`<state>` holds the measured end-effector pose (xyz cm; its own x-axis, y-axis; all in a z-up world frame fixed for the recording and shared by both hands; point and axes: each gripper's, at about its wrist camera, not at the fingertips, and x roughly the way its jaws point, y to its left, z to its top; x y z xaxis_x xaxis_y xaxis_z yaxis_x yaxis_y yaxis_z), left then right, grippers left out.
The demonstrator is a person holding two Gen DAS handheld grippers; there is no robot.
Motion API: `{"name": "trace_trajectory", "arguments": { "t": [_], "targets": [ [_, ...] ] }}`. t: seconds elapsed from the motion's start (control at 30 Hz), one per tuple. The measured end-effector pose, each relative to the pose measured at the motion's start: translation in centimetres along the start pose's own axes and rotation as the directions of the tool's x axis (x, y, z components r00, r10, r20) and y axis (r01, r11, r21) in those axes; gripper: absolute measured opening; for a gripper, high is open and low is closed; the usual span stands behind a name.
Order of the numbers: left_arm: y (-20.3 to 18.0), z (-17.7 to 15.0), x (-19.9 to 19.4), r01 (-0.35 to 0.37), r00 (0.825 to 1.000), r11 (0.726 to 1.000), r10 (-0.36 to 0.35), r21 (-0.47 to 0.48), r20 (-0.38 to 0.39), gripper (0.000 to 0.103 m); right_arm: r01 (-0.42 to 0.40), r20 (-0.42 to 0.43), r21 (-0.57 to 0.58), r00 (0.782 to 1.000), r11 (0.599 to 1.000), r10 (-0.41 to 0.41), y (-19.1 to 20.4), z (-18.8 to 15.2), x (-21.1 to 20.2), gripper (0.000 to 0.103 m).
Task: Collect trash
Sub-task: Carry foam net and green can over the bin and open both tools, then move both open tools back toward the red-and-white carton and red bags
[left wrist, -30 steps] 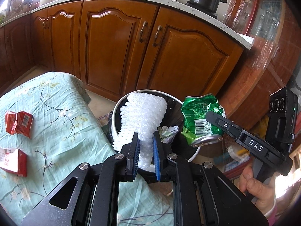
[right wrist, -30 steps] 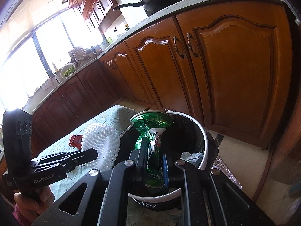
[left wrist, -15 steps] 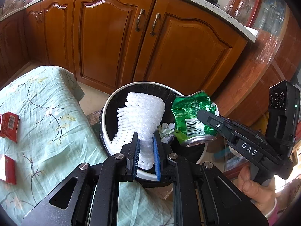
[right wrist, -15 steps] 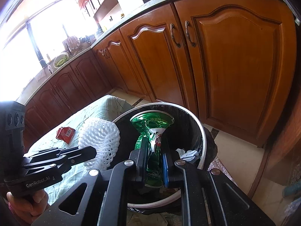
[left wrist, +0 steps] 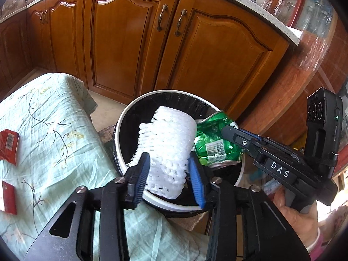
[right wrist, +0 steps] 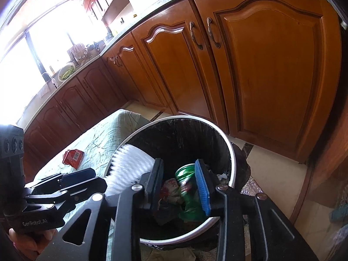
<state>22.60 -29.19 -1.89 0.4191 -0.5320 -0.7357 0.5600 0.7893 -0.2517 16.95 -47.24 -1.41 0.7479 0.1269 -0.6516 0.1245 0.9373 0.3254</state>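
Note:
A round bin with a white rim (left wrist: 134, 108) (right wrist: 226, 139) and black liner stands beside the table. My left gripper (left wrist: 169, 176) is open over the bin's near edge; a white foam fruit net (left wrist: 167, 143) lies loose between its spread blue pads. The net also shows blurred in the right wrist view (right wrist: 130, 163). My right gripper (right wrist: 180, 187) is open above the bin; the crushed green can (right wrist: 188, 193) is down inside among other trash. In the left wrist view the can (left wrist: 213, 143) sits by the right gripper's tip.
A table with a pale green floral cloth (left wrist: 54, 130) stands left of the bin, with red wrappers (left wrist: 8, 143) (right wrist: 72, 155) on it. Wooden kitchen cabinets (left wrist: 130, 43) run behind. Tiled floor (right wrist: 271, 169) lies to the right of the bin.
Both grippers opened. The green can dropped from the right gripper into the bin. The foam net came loose between the left fingers and is sinking toward the bin.

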Motion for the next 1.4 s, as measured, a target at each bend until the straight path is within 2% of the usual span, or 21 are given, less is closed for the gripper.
{"name": "trace_trajectory", "arguments": {
  "t": [0.07,0.17,0.23,0.4,0.6,0.77,1.1,1.27,1.4],
  "targets": [
    [0.1,0.0,-0.2,-0.002,1.000,1.000,0.002,-0.006,0.010,0.059,-0.004,0.013,0.007,1.000,1.000,0.004,0.0,0.0,-0.4,0.040],
    [0.6,-0.2,-0.8,-0.011,1.000,1.000,0.012,-0.021,0.019,0.066,-0.019,0.033,0.020,0.999,1.000,0.019,0.3,-0.2,-1.1,0.050],
    [1.1,-0.4,-1.3,-0.009,1.000,0.999,0.010,-0.037,0.027,0.067,-0.029,0.044,0.024,0.999,0.999,0.028,0.5,-0.3,-1.4,0.056],
    [2.8,-1.9,-3.0,-0.017,0.999,0.997,0.020,-0.078,0.044,0.067,-0.071,0.069,0.018,0.995,0.997,0.070,2.1,-1.0,-2.3,0.080],
    [5.5,-4.6,-5.3,-0.037,0.997,0.988,0.046,-0.153,0.061,0.067,-0.140,0.070,0.006,0.988,0.990,0.140,4.9,-2.0,-2.3,0.097],
    [8.4,-7.0,-7.3,-0.077,0.993,0.970,0.094,-0.230,0.066,0.068,-0.192,0.044,-0.019,0.980,0.981,0.192,7.7,-3.1,-1.6,0.100],
    [15.0,-11.1,-10.4,-0.148,0.982,0.912,0.182,-0.382,0.054,0.068,-0.266,-0.056,-0.072,0.963,0.961,0.262,12.3,-5.3,0.7,0.100],
    [18.0,-11.6,-10.6,-0.193,0.972,0.874,0.232,-0.446,0.034,0.068,-0.285,-0.085,-0.091,0.957,0.954,0.277,14.2,-5.8,1.6,0.100],
    [19.8,-10.8,-10.1,-0.239,0.961,0.854,0.277,-0.463,0.015,0.068,-0.294,-0.097,-0.104,0.954,0.950,0.285,15.3,-5.7,2.3,0.100]
  ]
}}
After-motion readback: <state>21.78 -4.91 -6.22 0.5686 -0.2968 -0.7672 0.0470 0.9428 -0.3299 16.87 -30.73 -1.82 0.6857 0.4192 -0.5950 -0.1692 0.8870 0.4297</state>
